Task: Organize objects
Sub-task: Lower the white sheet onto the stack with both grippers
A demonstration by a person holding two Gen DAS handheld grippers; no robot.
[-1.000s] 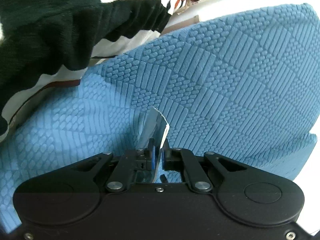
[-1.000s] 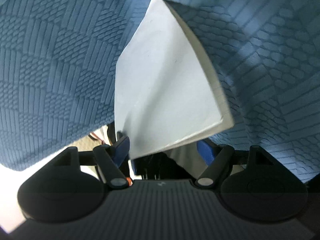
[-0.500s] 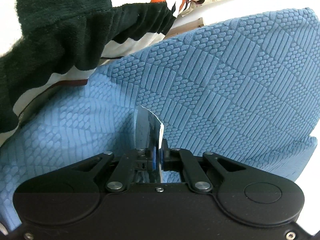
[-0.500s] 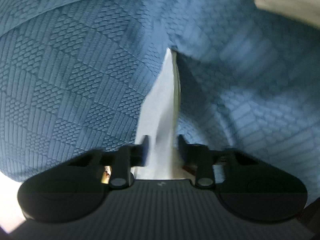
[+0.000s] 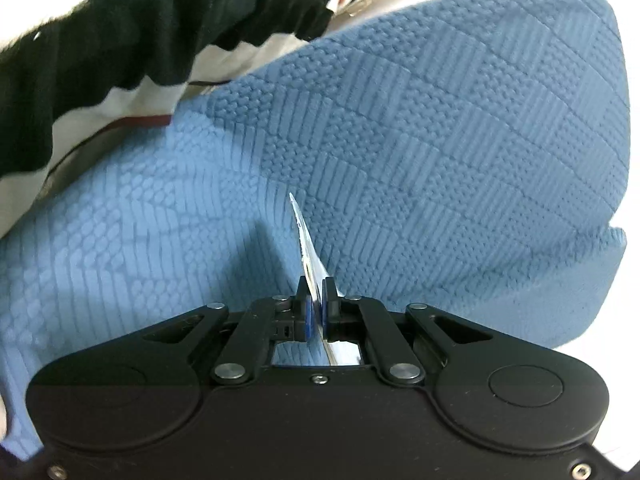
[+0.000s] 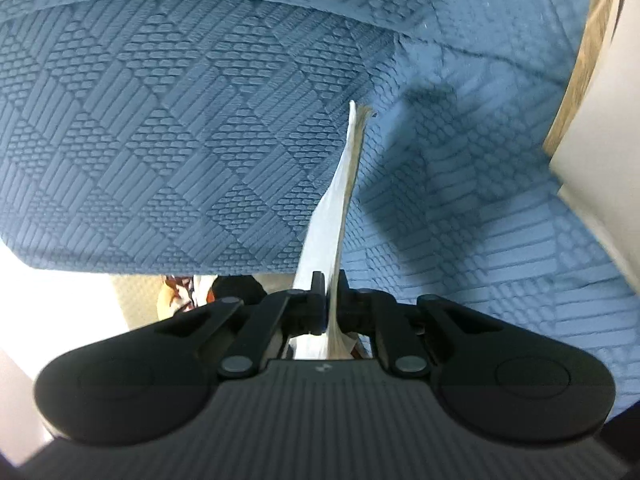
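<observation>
Two thin white booklets are recorded, each seen edge-on. One thin white booklet (image 5: 308,248) is clamped by the closed left gripper (image 5: 316,304); the other (image 6: 340,208) by the closed right gripper (image 6: 329,296). One blue textured fabric cushion (image 5: 440,152) is noted behind.

Blue textured fabric (image 5: 440,152) fills both views. A black, white and orange blanket (image 5: 120,40) lies beyond it. Pale wood edge (image 6: 588,64) at right.

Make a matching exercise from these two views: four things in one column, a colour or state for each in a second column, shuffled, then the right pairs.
Things:
1. left gripper
2. right gripper
3. blanket
4. fleece

Colour or state:
A. black, wavy-edged, lying at top left
B. shut on a thick pale booklet seen edge-on
C. blue, with a woven block pattern
D. shut on a thin card

Pairs: 1-D, 2-B, 3-C, 4-A
</observation>
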